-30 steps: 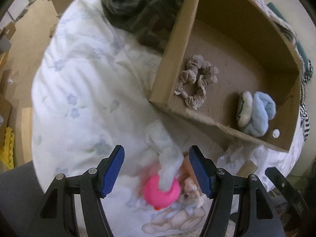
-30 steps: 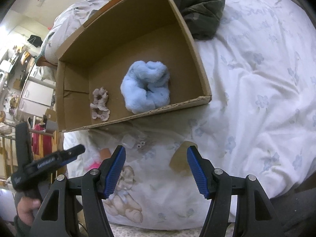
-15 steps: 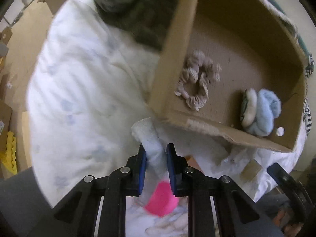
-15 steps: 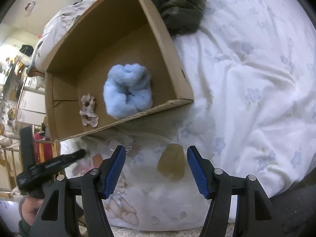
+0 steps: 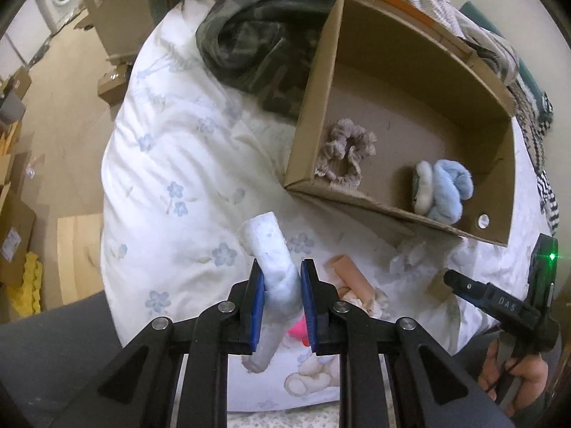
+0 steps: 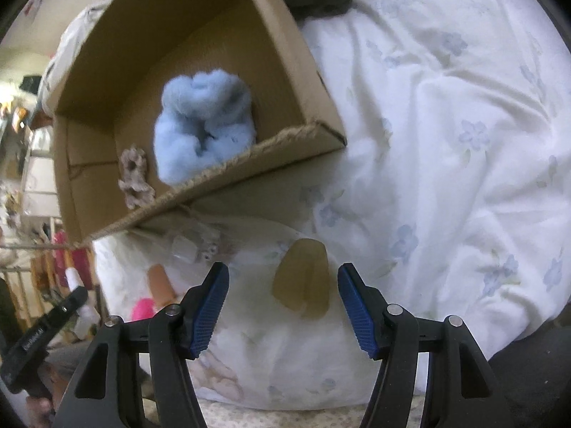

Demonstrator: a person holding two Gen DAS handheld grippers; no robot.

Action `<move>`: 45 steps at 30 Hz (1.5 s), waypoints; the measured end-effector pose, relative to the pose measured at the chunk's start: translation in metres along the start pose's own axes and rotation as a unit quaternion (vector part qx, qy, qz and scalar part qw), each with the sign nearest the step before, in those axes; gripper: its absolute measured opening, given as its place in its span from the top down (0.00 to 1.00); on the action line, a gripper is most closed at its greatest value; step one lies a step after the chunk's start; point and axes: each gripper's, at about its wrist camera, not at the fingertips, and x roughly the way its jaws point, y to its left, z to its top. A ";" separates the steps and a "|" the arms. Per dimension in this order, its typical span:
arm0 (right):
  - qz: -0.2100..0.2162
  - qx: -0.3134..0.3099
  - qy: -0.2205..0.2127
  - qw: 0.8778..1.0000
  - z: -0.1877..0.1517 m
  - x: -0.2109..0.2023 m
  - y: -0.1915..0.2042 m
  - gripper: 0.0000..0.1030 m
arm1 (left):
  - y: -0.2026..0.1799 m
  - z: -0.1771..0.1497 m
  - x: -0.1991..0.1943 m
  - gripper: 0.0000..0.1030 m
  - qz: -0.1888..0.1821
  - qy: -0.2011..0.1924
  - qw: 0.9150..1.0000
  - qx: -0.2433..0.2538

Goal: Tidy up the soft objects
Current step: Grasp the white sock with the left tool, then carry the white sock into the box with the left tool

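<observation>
My left gripper [image 5: 282,296] is shut on a white foam tube [image 5: 267,246] and holds it above the bed. A pink ball [image 5: 298,328] and a peach tube [image 5: 348,274] lie just beyond it. The cardboard box [image 5: 357,203] holds a beige scrunchie [image 5: 344,153] and a light blue fluffy scrunchie [image 5: 444,189]. My right gripper [image 6: 283,303] is open over an olive-tan soft pad [image 6: 301,278] lying on the bed. The box [image 6: 296,149] with the blue scrunchie [image 6: 205,125] lies beyond it.
A camouflage garment [image 5: 257,39] lies on the bed left of the box. The white flowered duvet [image 6: 446,142] spreads to the right. A clear wrapper [image 6: 194,246] lies in front of the box. The floor [image 5: 53,114] with cartons is far left.
My left gripper shut on the white foam tube and lifted it off the bed. My right gripper moved closer to the olive-tan pad, still open.
</observation>
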 end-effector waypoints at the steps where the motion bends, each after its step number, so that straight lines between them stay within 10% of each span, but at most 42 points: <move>1: -0.011 -0.007 0.002 1.000 0.000 0.003 0.002 0.39 | 0.002 -0.002 0.005 0.83 0.000 0.002 1.000 0.001; 6: -0.044 -0.036 0.009 0.998 -0.003 0.017 0.009 0.47 | -0.010 0.000 0.015 0.83 0.011 0.007 1.000 0.022; 11: -0.057 -0.071 -0.002 0.996 -0.003 0.014 0.022 0.87 | -0.010 0.000 0.018 0.83 0.011 0.008 1.000 0.021; 19: 0.022 -0.085 -0.050 0.995 -0.012 -0.032 0.034 0.88 | -0.007 -0.002 0.012 0.83 0.005 0.001 1.000 0.015; 33: 0.028 -0.126 -0.056 0.990 -0.019 -0.033 0.046 0.88 | -0.006 -0.003 0.009 0.83 0.020 -0.007 1.000 0.015; 45: 0.099 -0.187 -0.115 0.971 -0.020 -0.092 0.079 0.88 | -0.014 0.017 -0.070 0.83 0.003 -0.115 0.993 0.027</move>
